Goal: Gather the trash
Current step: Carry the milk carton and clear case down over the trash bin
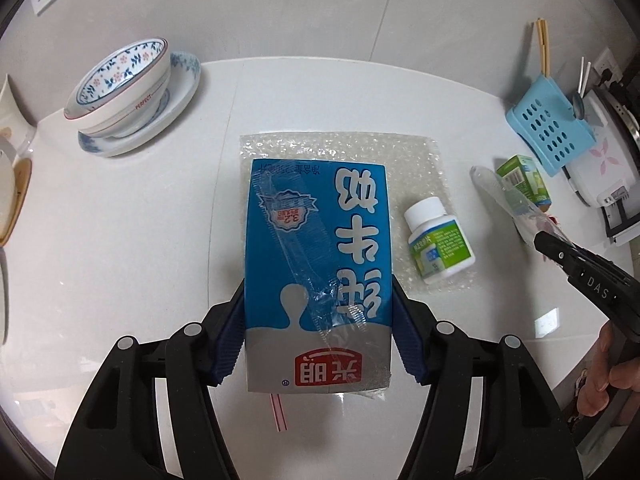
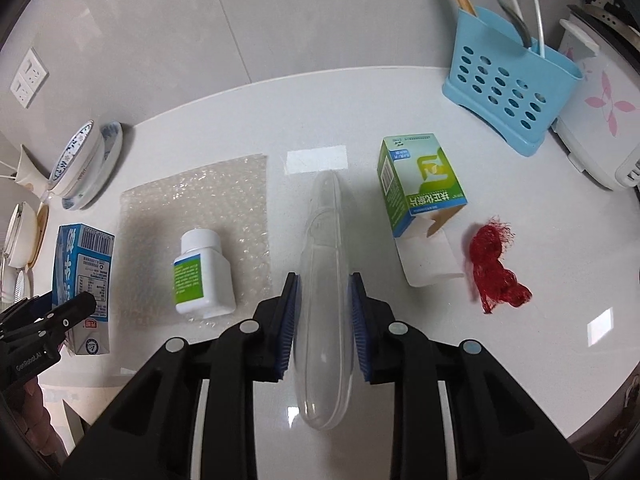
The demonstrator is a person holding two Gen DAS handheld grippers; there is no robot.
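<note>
My left gripper [image 1: 318, 300] is shut on a blue and white milk carton [image 1: 320, 248], held above the white counter; the carton also shows at the left of the right wrist view [image 2: 82, 280]. My right gripper [image 2: 325, 316] is shut on a long clear plastic case [image 2: 326, 280], which also shows in the left wrist view [image 1: 508, 196]. A sheet of bubble wrap [image 2: 200, 208] lies on the counter with a white pill bottle [image 2: 202, 272] on it. A green medicine box [image 2: 420, 180] with an open flap and a red mesh net [image 2: 496, 264] lie to the right.
Stacked floral bowls on a plate [image 1: 128, 92] stand at the back left. A blue perforated utensil holder [image 2: 512, 76] with chopsticks and a white rice cooker [image 2: 600, 128] stand at the back right. More dishes sit at the far left edge [image 1: 12, 192].
</note>
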